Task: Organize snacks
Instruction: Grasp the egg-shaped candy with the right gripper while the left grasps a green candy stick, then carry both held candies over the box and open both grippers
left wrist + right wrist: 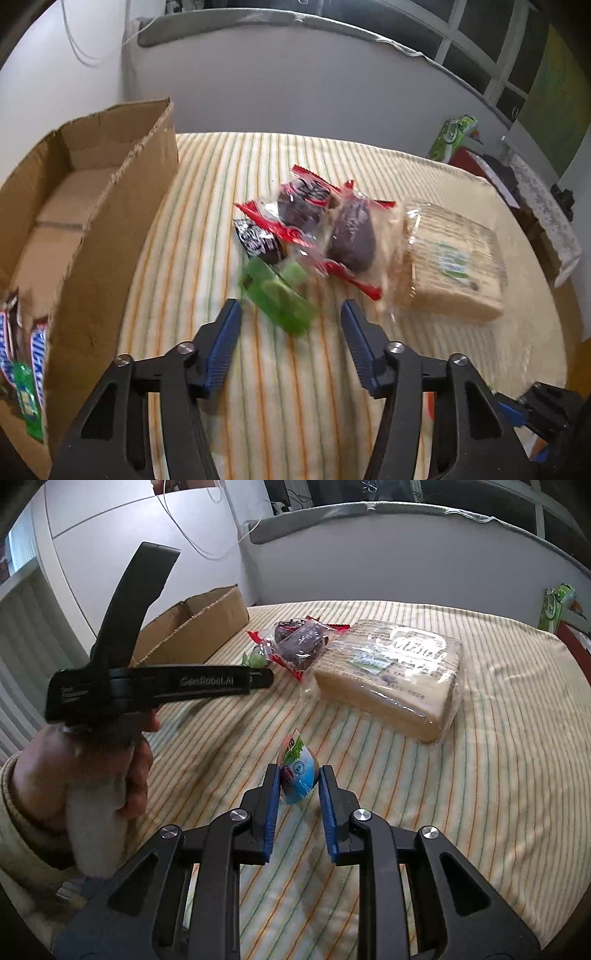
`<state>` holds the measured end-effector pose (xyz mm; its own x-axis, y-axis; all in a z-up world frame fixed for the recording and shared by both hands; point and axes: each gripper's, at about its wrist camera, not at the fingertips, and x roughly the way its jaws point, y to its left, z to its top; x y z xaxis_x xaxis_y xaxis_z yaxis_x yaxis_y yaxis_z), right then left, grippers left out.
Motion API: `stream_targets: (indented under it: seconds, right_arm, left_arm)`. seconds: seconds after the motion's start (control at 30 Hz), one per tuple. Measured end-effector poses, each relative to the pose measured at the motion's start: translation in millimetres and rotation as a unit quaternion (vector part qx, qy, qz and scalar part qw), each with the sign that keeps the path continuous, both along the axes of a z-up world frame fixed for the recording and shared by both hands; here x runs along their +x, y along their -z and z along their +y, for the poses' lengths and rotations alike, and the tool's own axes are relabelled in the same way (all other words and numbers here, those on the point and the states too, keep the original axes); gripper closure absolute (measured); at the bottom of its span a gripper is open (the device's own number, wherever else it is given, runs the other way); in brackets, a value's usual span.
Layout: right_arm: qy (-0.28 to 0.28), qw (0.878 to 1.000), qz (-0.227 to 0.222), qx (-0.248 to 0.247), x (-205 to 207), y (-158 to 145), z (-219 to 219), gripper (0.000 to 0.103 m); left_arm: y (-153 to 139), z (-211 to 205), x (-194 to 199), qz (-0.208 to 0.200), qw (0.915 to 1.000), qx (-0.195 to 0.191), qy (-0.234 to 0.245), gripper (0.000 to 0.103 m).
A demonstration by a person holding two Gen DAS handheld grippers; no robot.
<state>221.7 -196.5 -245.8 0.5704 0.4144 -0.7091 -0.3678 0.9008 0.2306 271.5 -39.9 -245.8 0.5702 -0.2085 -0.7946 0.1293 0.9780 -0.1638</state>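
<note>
Two crinkly red-edged cake packets [325, 229], glossy rectangular wafer pack [450, 266], torn cardboard box [110, 206]

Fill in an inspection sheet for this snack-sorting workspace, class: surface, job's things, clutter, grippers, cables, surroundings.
Surface: striped cloth covers the table.
Job's things: cardboard box at the left, chocolate bars inside its near end; green packet lies just ahead of the left gripper; two dark cakes in red-edged wrappers; wrapped bread slab.
Clutter: green carton beyond the cloth's far right edge.
Grippers: left gripper open, nothing between its pads; right gripper shut on blue-and-white pouch.
Cables: thin white wires hang along the far wall.
Surroundings: grey partition behind the table, window frames at the upper right.
</note>
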Motion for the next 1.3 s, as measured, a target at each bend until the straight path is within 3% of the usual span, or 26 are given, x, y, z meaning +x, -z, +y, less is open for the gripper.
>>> stream_targets:
  seconds: [0.03,0.07,0.23,0.5,0.7,0.97,1.3]
  right_arm:
    - [-0.001,1.0,-0.001,0.002,-2,0,0,0.081]
    - [-0.001,1.0,-0.002,0.004,-5,-2,0,0.081]
    - [0.002,1.0,-0.006,0.008,-10,-5,-1,0.081]
    - [0.015,1.0,-0.026,0.003,-23,-26,-5,0.081]
    - [0.021,0.998,-0.052,-0.006,-35,-52,2,0.081]
    - [0.016,0.995,-0.098,-0.022,-45,-94,29,0.081]
    - [-0.001,0.991,-0.127,-0.047,-51,-126,76,0.081]
  left_arm:
    - [-1,2,1,-0.003,1.0,-0.001,-0.001,0.077]
    - [-2,3,2,-0.003,1.0,-0.002,-0.003,0.084]
    - [-5,13,-6,-0.015,0.9998,-0.01,-0.002,0.096]
    - [-22,14,-34,-0.037,0.9992,-0.014,0.009,0.096]
    - [-57,22,-61,-0.075,0.9966,-0.02,0.026,0.096]
    - [-109,30,-95,-0.148,0.9884,0.009,0.034,0.096]
    - [-144,65,-122,-0.206,0.9783,0.017,0.02,0.096]
